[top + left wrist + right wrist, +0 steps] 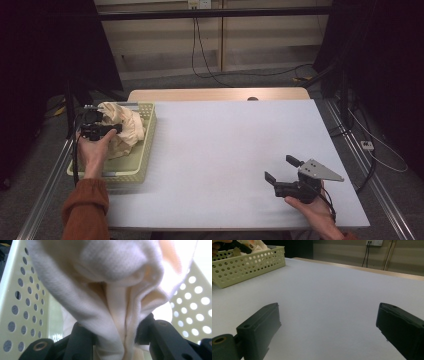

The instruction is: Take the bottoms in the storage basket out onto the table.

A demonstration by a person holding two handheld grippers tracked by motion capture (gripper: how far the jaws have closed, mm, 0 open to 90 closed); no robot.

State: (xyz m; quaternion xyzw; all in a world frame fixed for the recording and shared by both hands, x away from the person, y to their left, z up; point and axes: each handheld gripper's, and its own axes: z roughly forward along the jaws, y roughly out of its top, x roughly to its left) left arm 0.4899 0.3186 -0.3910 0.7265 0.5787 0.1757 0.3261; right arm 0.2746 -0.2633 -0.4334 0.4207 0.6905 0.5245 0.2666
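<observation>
L gripper (pixel 116 129) clamped on cream cloth (pixel 125 125) in perforated basket (pixel 142 160) | R gripper (pixel 284 169) jaws wide apart, nothing held, over white table (pixel 225 150)

A pale grey surface (pixel 225 150) seen from above, with a person's forearms coming in from the bottom edge. At the left edge sits a pale green perforated basket (pixel 145 145) holding a bunched cream cloth (pixel 125 127). The left hand (pixel 94 152), in a rust-orange sleeve (pixel 86 210), holds the left gripper (pixel 112 129) over the basket, its jaws against the cloth. At the lower right, well apart from the basket, the right hand (pixel 312 212) holds the right gripper (pixel 282 169) low over the bare surface, its jaws spread apart and a grey three-cornered plate on top.
</observation>
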